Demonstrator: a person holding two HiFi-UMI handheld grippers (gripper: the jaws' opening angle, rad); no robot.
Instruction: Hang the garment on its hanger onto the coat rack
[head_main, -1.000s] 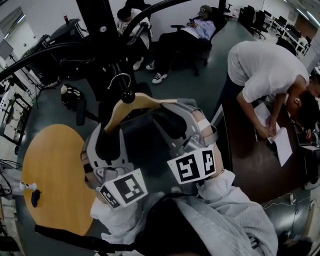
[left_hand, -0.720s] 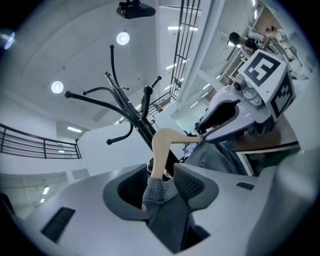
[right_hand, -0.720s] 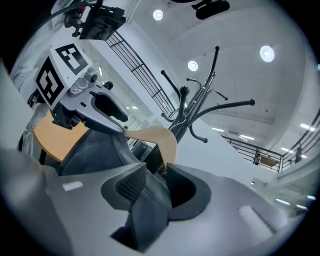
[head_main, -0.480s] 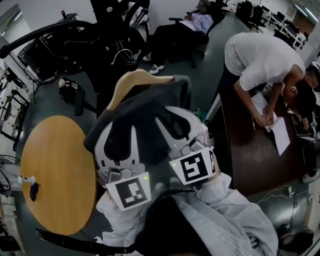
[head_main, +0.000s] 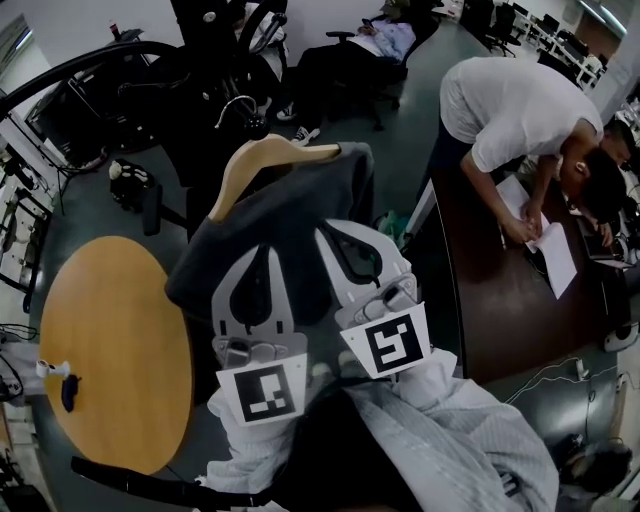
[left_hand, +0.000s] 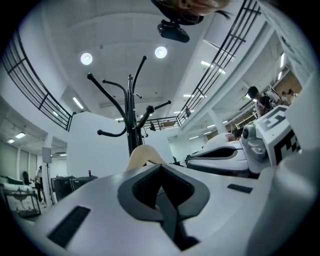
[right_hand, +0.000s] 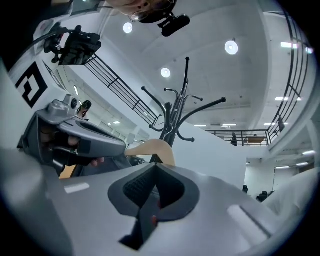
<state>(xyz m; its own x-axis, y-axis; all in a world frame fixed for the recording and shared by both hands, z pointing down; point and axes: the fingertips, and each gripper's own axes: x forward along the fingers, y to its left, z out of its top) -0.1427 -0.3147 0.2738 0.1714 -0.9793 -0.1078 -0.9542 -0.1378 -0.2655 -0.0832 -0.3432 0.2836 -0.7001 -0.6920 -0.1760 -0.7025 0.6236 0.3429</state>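
A wooden hanger (head_main: 270, 155) with a metal hook carries a dark garment (head_main: 290, 205), held up over the floor in the head view. My left gripper (head_main: 255, 255) and right gripper (head_main: 335, 235) stand side by side under it. Their tips are in the cloth's lower edge. Both jaws have just been closing and now stand shut on the garment. The black coat rack (head_main: 215, 40) rises beyond the hook. In the left gripper view the rack (left_hand: 131, 110) stands behind the hanger (left_hand: 145, 155) and the shut gripper (left_hand: 160, 172). In the right gripper view the rack (right_hand: 177, 115) and hanger (right_hand: 155, 149) stand beyond the right gripper (right_hand: 156, 172).
A round wooden table (head_main: 110, 350) stands at the left. At the right, a person (head_main: 520, 110) bends over a dark desk (head_main: 500, 290) with papers. Someone sits in an office chair (head_main: 370, 50) at the back. Cables and black equipment lie round the rack's foot.
Both grippers rolled upright and their jaws went from wide open to shut. The garment now drapes fully over their tips, and the hanger has shifted a little toward the rack.
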